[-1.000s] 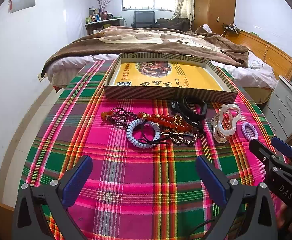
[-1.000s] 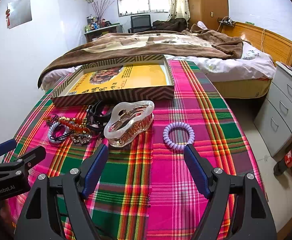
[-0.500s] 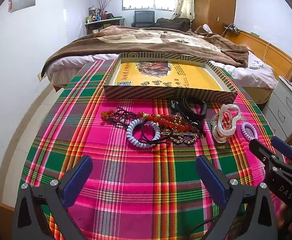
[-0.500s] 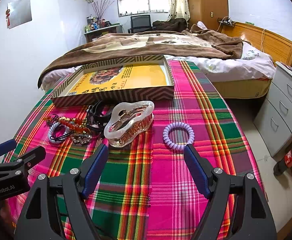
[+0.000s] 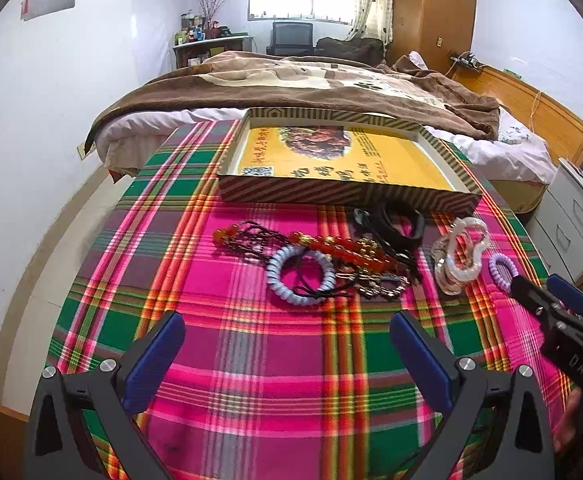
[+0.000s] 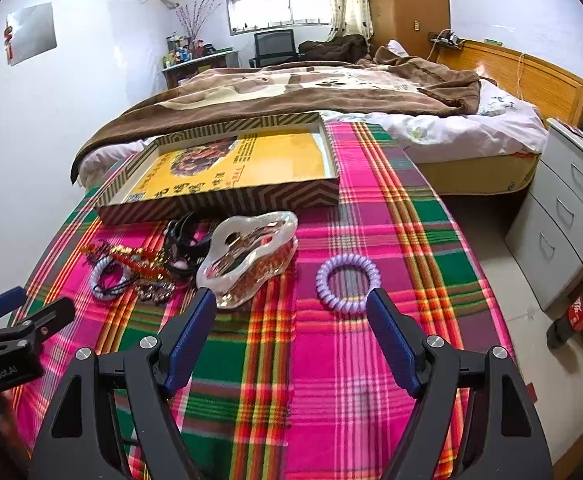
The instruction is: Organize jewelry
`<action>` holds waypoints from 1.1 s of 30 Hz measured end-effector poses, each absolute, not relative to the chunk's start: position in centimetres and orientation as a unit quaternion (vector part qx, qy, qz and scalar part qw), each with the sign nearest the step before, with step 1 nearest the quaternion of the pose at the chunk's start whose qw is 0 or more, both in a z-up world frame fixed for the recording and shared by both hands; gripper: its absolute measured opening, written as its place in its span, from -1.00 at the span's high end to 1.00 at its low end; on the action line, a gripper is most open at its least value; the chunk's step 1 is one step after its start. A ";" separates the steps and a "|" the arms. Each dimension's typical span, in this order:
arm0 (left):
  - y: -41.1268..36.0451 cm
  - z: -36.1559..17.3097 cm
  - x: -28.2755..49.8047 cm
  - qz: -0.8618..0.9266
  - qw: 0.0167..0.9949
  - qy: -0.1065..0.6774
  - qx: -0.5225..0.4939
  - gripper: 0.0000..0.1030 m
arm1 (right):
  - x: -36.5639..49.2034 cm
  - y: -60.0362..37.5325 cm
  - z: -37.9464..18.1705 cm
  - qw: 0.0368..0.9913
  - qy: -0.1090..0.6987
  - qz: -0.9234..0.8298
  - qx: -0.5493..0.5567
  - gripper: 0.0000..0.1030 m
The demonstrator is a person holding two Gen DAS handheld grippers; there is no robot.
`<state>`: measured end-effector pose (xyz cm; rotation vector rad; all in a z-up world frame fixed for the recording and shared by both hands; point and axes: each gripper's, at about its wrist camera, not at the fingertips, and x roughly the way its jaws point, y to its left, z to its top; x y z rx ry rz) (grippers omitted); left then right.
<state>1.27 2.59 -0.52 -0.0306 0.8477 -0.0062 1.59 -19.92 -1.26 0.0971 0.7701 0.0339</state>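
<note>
Ahead of our right gripper [image 6: 291,312], jaws apart and empty, lies the purple coil ring [image 6: 348,282]; the box [image 6: 227,200] stands beyond. Left gripper [image 5: 287,334] likewise gapes. We judge sorting unstarted; next, advance and close.

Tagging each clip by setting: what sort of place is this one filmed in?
A home bedroom, most likely: a made bed with a wooden headboard, a wardrobe, and a table in a plaid cloth at its foot.
</note>
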 end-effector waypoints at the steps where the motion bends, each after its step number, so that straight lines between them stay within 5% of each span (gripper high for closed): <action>1: 3.0 -0.5 1.4 -0.002 0.912 0.411 -0.018 -1.00 | 1.8 -20.0 -1.2 0.926 0.375 0.015 0.048 -0.50; 15: 7.1 -0.7 3.4 0.000 0.910 0.413 -0.034 -1.00 | 6.6 -19.4 -1.9 0.907 0.416 0.016 0.061 -0.48; 33: 8.8 -2.7 5.6 -0.027 0.896 0.438 -0.067 -1.00 | 10.8 -18.3 -4.1 0.880 0.471 -0.015 0.051 0.02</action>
